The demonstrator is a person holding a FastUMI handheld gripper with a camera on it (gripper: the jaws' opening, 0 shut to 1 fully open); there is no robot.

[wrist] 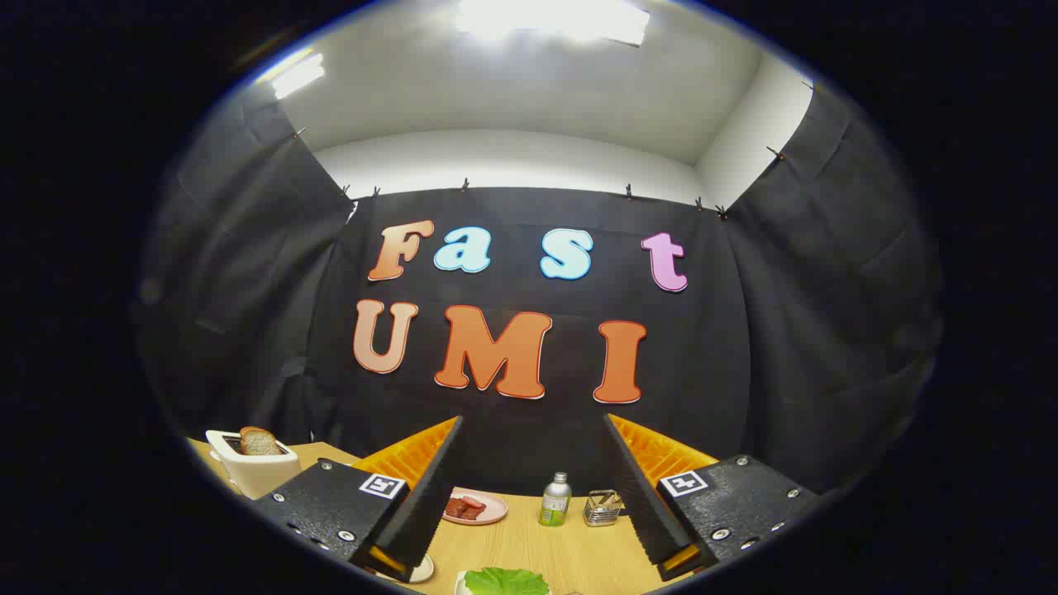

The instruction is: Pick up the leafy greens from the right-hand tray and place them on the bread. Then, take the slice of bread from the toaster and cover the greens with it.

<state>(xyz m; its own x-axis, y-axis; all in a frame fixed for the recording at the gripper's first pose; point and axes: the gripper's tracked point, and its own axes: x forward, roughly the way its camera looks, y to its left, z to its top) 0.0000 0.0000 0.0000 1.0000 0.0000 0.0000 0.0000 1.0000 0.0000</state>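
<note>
With its two fingers spread wide and nothing between them, the gripper [533,430] hangs above a pale wooden table [570,549], empty-handed. Nearest of all, at six o'clock under the gap between the fingers, sits the bright green leafy lettuce [506,580] on a white tray whose rim [459,585] just peeks out. Just beside the left finger's base, around seven o'clock, a sliver of a small cream round dish [422,568] shows. Further out, between the fingers, a pink round plate [489,512] carries reddish meat pieces [464,506]. To its right, a small green bottle with a silver cap [555,500] stands upright, and at about one o'clock from it a little wire-mesh metal basket [602,507] sits near the right finger. Way off at ten o'clock, beyond the left finger, the white toaster [250,468] holds a brown-crusted slice of bread [259,442] poking up from its slot.
</note>
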